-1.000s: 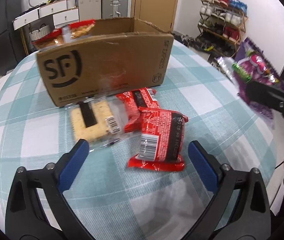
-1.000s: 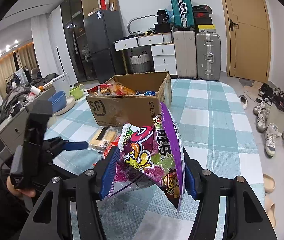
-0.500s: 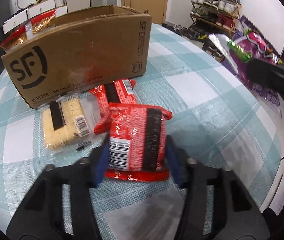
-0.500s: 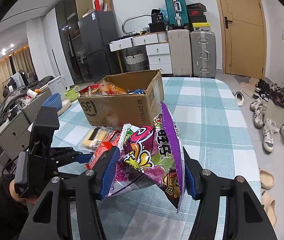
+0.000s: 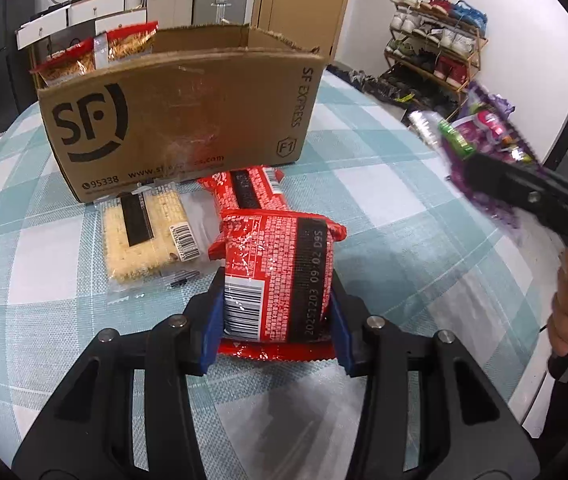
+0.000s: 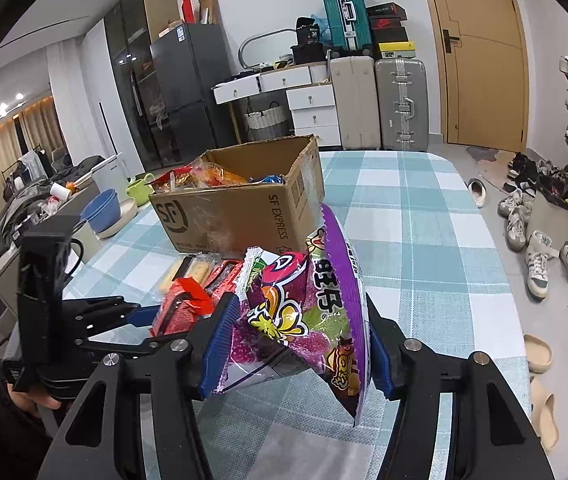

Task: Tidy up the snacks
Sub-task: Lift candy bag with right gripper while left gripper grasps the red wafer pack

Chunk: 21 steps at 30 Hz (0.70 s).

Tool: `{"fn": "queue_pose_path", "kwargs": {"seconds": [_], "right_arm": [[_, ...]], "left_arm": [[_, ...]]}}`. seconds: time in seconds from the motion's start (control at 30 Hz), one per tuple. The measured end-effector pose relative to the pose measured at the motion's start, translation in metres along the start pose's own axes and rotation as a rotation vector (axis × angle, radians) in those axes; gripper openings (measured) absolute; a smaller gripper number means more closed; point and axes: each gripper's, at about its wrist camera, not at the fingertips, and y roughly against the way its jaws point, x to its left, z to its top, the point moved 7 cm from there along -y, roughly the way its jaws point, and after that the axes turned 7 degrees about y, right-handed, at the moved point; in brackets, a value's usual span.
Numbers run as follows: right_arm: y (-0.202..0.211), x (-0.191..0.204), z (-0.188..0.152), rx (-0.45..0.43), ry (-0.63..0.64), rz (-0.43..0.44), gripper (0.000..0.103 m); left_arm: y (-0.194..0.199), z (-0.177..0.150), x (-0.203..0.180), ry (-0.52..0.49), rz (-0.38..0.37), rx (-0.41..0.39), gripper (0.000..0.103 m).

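Left gripper [image 5: 276,320] clamped on the near red pack [image 5: 280,276], pads squeezing its sides, likely for lifting into the box [image 5: 180,120] just beyond. Right gripper [image 6: 295,344] pinches the purple bag [image 6: 303,312] above the table [image 6: 423,240]. Cracker pack [image 5: 140,236] and second red pack [image 5: 248,192] lie against the box front.

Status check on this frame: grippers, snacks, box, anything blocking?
Left gripper just closed on red packet. Right gripper shut on purple candy bag. Cardboard box open-topped, nothing blocking it.
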Motion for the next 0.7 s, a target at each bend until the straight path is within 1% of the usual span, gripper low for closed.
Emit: {"fn": "queue_pose_path", "kwargs": {"seconds": [0.17, 0.23, 0.5, 0.7], "right_arm": [[0.003, 0.005, 0.003, -0.021, 0.01, -0.007, 0.059], [0.003, 0.007, 0.005, -0.031, 0.013, -0.006, 0.059], [0.0, 0.008, 0.014, -0.053, -0.009, 0.01, 0.059], [-0.003, 0.006, 0.024, -0.056, -0.015, -0.014, 0.059]], "left_arm": [[0.017, 0.003, 0.0, 0.003, -0.027, -0.037, 0.042], [0.033, 0.004, 0.008, 0.011, -0.038, -0.049, 0.042], [0.067, 0.02, 0.028, 0.029, -0.034, -0.1, 0.042], [0.092, 0.037, 0.046, 0.043, -0.027, -0.132, 0.042]]}}
